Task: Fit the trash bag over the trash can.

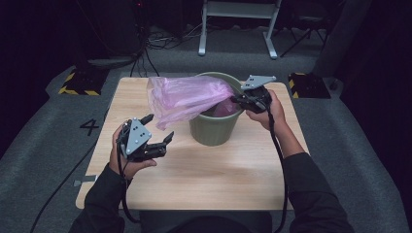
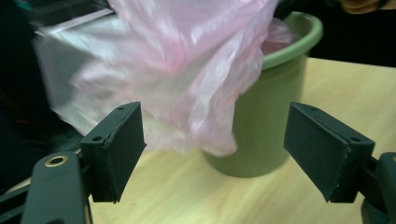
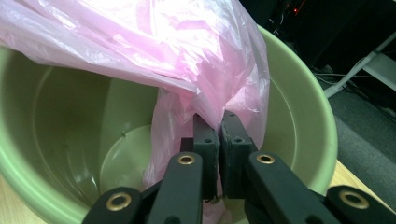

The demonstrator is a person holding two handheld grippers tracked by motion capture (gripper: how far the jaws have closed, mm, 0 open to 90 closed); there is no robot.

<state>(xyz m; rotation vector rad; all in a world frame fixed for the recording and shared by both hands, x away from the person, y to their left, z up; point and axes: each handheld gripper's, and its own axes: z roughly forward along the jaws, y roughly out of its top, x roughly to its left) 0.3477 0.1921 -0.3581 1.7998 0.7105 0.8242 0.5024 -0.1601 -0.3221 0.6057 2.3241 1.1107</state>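
A green plastic bin (image 1: 214, 127) stands on the wooden table (image 1: 204, 179), right of centre. A thin pink plastic bag (image 1: 187, 96) drapes from inside the bin over its left rim. My right gripper (image 1: 239, 98) sits at the bin's right rim, jaws shut on the pink bag (image 3: 205, 88) above the bin's inside (image 3: 116, 154). My left gripper (image 1: 159, 128) is held left of the bin, jaws spread wide and empty. In the left gripper view the pink bag (image 2: 187, 79) hangs ahead of the open pads (image 2: 122, 144), apart from them, with the bin (image 2: 266, 116) behind.
The table's near half lies bare in front of the bin. Grey carpet surrounds the table, with a white frame (image 1: 238, 24) and cables at the back and yellow-black striped blocks (image 1: 77, 81) at the far corners.
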